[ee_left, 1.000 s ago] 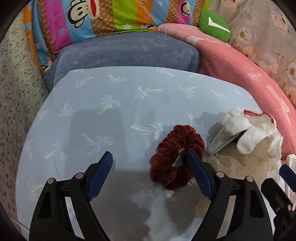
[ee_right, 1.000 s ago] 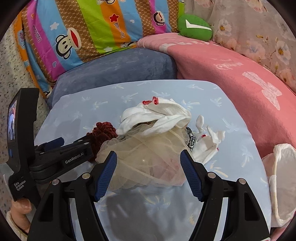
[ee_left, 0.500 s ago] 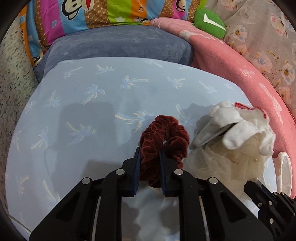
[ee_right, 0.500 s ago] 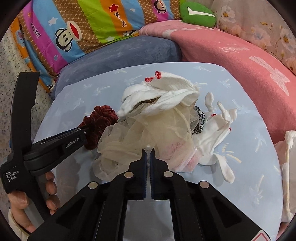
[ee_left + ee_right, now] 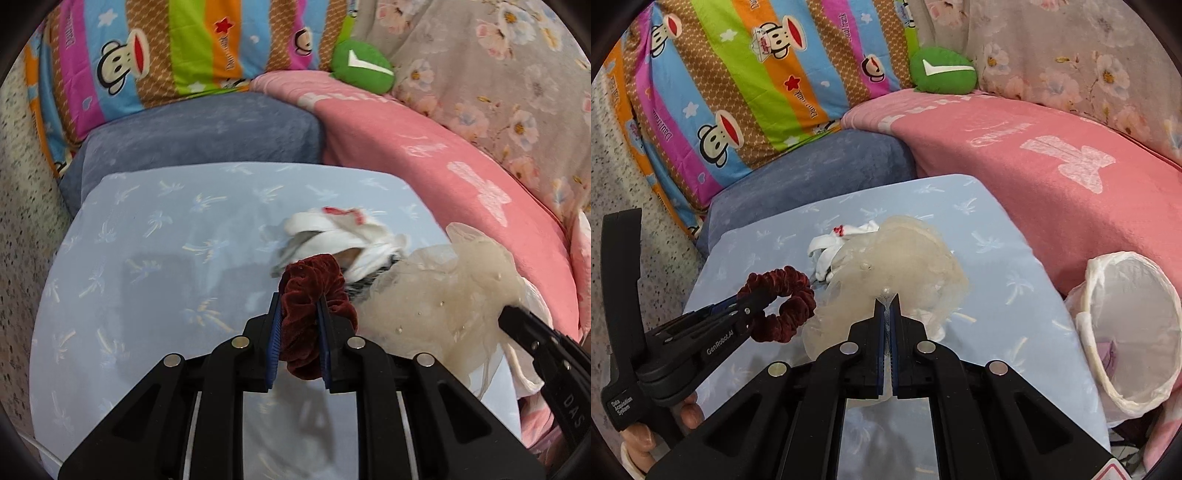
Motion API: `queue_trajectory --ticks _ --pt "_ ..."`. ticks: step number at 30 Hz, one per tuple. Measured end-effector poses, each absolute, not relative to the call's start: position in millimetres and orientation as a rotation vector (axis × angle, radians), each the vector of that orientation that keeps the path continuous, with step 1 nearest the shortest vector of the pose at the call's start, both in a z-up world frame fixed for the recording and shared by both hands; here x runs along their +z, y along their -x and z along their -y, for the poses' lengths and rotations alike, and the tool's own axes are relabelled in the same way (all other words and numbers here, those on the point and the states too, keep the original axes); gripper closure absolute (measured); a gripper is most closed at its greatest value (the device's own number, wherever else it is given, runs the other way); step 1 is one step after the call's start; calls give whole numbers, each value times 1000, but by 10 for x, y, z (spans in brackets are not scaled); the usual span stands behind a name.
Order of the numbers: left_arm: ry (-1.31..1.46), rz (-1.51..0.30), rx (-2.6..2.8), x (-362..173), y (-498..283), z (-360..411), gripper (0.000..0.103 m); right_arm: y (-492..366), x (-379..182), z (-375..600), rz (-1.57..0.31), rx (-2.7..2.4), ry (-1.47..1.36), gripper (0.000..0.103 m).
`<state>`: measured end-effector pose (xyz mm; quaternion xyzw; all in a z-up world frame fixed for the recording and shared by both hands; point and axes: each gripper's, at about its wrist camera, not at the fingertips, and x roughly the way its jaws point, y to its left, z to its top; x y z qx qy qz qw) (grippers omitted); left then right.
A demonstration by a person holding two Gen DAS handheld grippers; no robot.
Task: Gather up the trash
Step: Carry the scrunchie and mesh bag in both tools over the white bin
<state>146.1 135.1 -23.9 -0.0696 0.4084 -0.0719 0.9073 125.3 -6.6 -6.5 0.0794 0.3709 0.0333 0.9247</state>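
Note:
My left gripper (image 5: 298,302) is shut on a dark red velvet scrunchie (image 5: 306,295), lifted off the light blue cushion (image 5: 147,258). In the right wrist view the same scrunchie (image 5: 792,295) hangs from the left gripper (image 5: 753,301) at the left. My right gripper (image 5: 887,301) is shut on a cream mesh net (image 5: 905,258), raised above the cushion (image 5: 1015,295); this net (image 5: 443,295) also shows at the right of the left wrist view. White gloves with red trim (image 5: 343,236) lie behind both, partly hidden by the net.
A white-lined bin (image 5: 1134,332) stands open at the cushion's right edge. A pink blanket (image 5: 1034,147), a grey-blue pillow (image 5: 203,136), a striped monkey-print pillow (image 5: 757,74) and a green plush (image 5: 942,70) lie behind. Speckled floor is at the left.
Both grippers went from open to shut, the left on the scrunchie and the right on the net. Both have since lifted their items up off the cushion.

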Motion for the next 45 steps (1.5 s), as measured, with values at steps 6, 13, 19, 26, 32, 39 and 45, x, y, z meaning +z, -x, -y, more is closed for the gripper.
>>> queue_trajectory --ticks 6,13,19,26,32,39,45 --pt "100 -793 -222 16 -1300 -954 86 -983 251 566 -684 2 -196 101" --pt "38 -751 -310 208 -1156 -389 86 -682 517 1199 -617 -84 -231 101" --pt "-2 -736 -384 283 -1052 72 86 -464 594 1690 -590 -153 -261 101" --pt "-50 -737 -464 293 -989 561 86 -295 552 2181 -583 -227 -296 101" --pt "-84 -751 -513 238 -975 907 85 -215 477 2494 -585 -273 -317 101" --pt "-116 -760 -554 191 -951 1189 85 -211 374 2718 -603 -304 -330 101" --pt "-136 -775 -579 128 -984 1371 85 -234 265 2855 -623 -316 -338 101"
